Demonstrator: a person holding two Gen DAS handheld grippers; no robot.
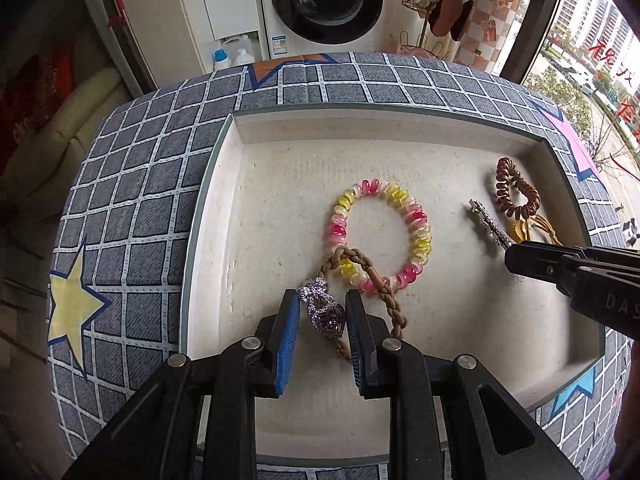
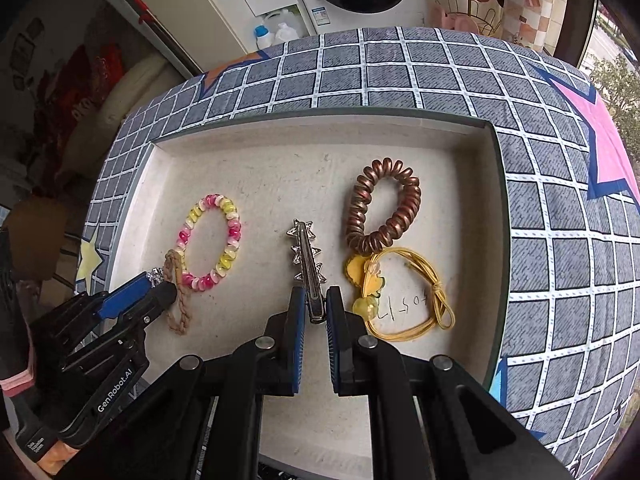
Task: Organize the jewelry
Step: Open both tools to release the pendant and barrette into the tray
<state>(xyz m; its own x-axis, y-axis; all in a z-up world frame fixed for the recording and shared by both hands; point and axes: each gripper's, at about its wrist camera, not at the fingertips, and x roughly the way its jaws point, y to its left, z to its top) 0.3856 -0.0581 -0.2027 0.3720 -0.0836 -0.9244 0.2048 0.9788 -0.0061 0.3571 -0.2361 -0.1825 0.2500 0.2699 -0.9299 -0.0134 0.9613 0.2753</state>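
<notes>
So both tools are down in the white tray (image 1: 224, 184), which sits on a counter with a grid-and-stars cloth (image 1: 132, 184).

The left tool (image 1: 323, 312) has its pads narrowed around the rhinestone heart charm (image 1: 325, 312) on the braided tan hair tie (image 1: 362, 268). The charm looks pinched between them, though whether it's lifted clear of the tray floor I can't tell. The charm is hard and bumpy, so it's a decent thing to grab, but I'd guess it could twist in the pads. The braided loop is soft and floppy, trails ahead of the tool, and lies over the near edge of the pink-and-yellow coil bracelet (image 1: 382, 236), so it might drag that along.

The right tool (image 2: 314, 304) is nearly shut on the near end of the silver star hair clip (image 2: 308, 264), which points straight ahead of it. It's thin, stiff metal, light and probably slippery, so holding the plain bar end rather than the spiky stars seems right.

Just to the right of that tool lie the yellow elastic with fruit charms (image 2: 404, 300) and, beyond it, the brown coil tie (image 2: 384, 208), both untouched.
</notes>
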